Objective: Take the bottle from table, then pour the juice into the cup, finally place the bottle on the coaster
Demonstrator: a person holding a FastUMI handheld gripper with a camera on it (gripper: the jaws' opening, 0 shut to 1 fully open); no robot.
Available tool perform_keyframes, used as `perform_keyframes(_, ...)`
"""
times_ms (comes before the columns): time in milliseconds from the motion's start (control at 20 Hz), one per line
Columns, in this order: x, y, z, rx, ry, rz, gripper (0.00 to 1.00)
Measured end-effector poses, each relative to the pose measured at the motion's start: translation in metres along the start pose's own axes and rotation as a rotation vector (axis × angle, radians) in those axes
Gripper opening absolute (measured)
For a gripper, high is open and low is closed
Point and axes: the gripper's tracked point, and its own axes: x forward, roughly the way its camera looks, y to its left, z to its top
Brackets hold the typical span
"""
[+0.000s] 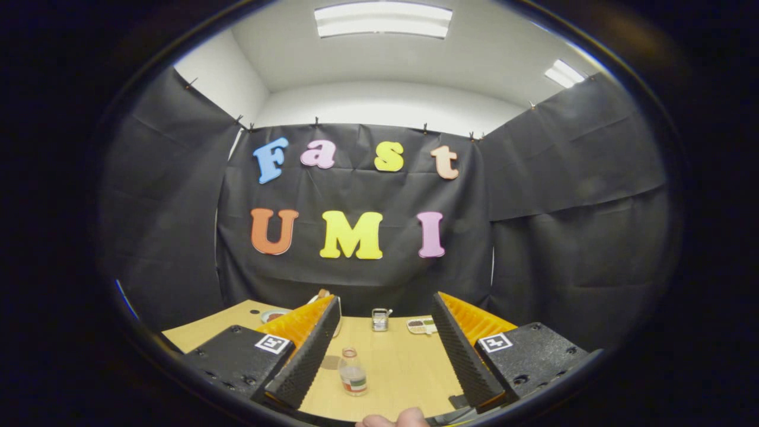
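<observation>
Wooden table [403, 367] under black-draped booth walls; bottle [352, 372] upright between spread-wide tool [382, 350] fingers, untouched.

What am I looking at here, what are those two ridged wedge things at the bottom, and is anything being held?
This is a handheld tool, not a robot arm. A person carries a pair of tongs, and a wide-angle camera riding on it looks forward along its two fingers, the ridged wedges you see. The fingertip at the bottom belongs to that person. The tongs are open and hold nothing. On the wooden table a small bottle stands upright between the fingers, untouched. Farther back sit a small cup and, to its right, a flat coaster-like piece. Beyond the left finger lies a round dish.
</observation>
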Motion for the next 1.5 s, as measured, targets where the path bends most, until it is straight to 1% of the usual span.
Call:
perform_keyframes(650,0.002,0.0,-0.005,0.001,0.007,-0.004,1.0)
perform_keyframes(950,0.006,0.006,-0.013,0.002,0.026,0.01,1.0)
perform_keyframes(1250,0.014,0.013,-0.033,0.0,0.058,0.034,1.0)
perform_keyframes(1350,0.017,0.018,-0.045,-0.007,0.069,0.047,1.0)
perform_keyframes(1500,0.03,0.028,-0.076,-0.023,0.099,0.074,1.0)
